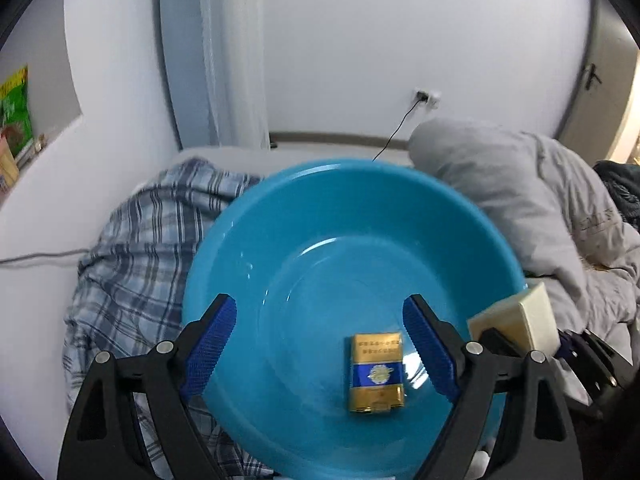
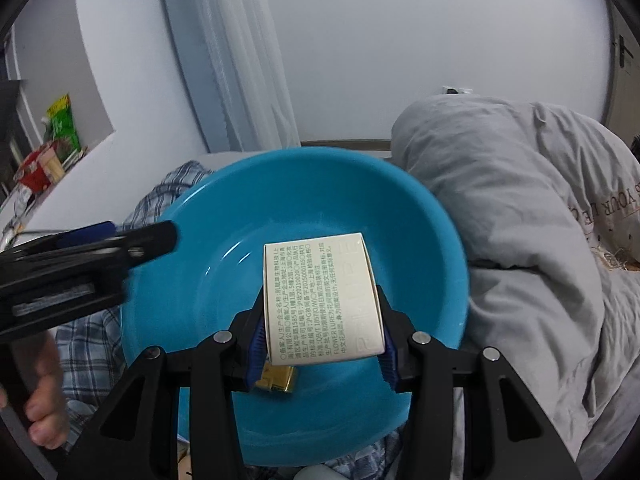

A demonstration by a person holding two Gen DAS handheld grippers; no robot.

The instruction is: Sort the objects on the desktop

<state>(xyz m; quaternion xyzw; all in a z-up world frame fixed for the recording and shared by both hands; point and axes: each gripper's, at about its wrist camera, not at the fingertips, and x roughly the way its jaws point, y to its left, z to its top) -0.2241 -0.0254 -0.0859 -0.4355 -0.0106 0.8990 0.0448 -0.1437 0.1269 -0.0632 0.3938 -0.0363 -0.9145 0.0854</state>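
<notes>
So your left tool point(image 1: 320, 344) hangs spread and empty above the blue basin point(image 1: 280, 216), where the gold and blue packet point(image 1: 376, 372) already lies flat on the bottom: that one looks sorted. Your right tool point(image 2: 324, 340) pinches the white printed box point(image 2: 324, 296) over the same basin, not yet dropped. Letting it go inside is what seems left; I can't see other items waiting.

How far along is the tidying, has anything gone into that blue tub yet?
One item is in: a gold and blue pack lies in the blue basin, and the left tool hangs open and empty above it. In hand: the right tool grips a white box over the basin, not yet dropped. Any other items left are out of view.
</notes>
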